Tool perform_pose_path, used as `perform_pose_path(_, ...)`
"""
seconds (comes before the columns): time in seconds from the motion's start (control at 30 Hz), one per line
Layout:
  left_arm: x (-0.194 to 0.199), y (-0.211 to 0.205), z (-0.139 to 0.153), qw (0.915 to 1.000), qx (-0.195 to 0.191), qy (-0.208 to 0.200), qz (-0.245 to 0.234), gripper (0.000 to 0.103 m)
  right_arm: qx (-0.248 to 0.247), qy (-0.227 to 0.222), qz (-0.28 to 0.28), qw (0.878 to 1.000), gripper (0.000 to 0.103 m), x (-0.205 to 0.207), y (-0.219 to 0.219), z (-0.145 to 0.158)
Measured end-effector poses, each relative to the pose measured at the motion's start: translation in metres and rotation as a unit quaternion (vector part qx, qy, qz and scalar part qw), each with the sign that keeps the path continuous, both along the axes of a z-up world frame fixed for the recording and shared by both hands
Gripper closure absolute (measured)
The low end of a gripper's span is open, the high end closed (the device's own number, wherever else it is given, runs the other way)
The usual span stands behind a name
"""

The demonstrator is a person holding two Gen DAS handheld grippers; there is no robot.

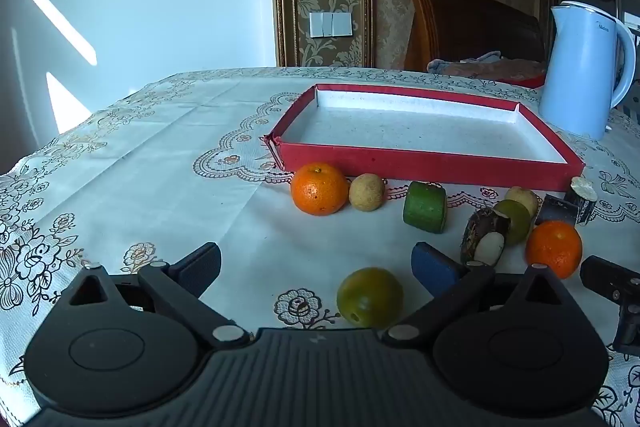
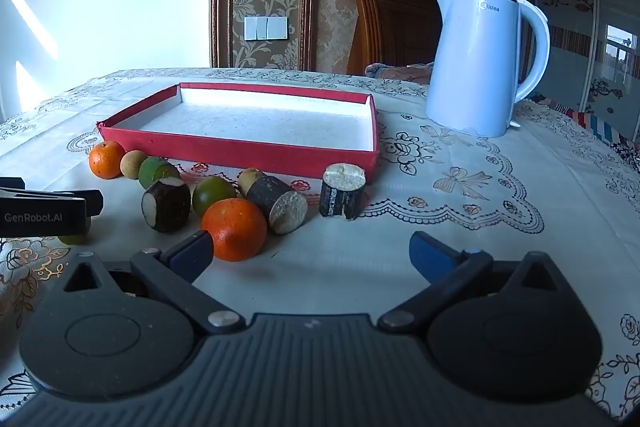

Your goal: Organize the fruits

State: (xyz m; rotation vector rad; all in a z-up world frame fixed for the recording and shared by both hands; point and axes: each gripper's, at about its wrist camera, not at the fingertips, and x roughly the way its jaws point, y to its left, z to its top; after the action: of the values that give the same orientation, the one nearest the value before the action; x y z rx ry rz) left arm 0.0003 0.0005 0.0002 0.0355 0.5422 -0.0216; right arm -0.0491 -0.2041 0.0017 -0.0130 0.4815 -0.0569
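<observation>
A red tray (image 1: 424, 166) (image 2: 240, 151) with a white floor sits empty on the table. Fruits lie along its near side: an orange (image 1: 319, 188) (image 2: 106, 159), a tan round fruit (image 1: 367, 192) (image 2: 133, 164), a green cane piece (image 1: 425, 205) (image 2: 158, 171), dark cane pieces (image 1: 485, 236) (image 2: 166, 204), a second orange (image 1: 553, 247) (image 2: 234, 229) and a green fruit (image 1: 516, 221) (image 2: 213, 195). My left gripper (image 1: 316, 265) is open, with another green fruit (image 1: 369, 297) between its fingers, untouched. My right gripper (image 2: 312, 251) is open and empty; its left finger (image 2: 192, 254) is beside the second orange.
A pale blue kettle (image 1: 586, 71) (image 2: 484, 63) stands right of the tray. Two more dark cane pieces (image 2: 276, 203) (image 2: 343, 195) lie by the tray's near right corner. A wooden chair (image 2: 394, 27) stands behind the table. The table edge curves away at the left.
</observation>
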Motion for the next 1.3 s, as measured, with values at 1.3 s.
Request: perform_pose_path(1.3,-0.0027,0.0013,0.0005,0.9998,-0.007,-0.017,-0.003,0.001,-0.005,0.002,0.002,1.0,0.0,0.0002,0.0016,-0.0006)
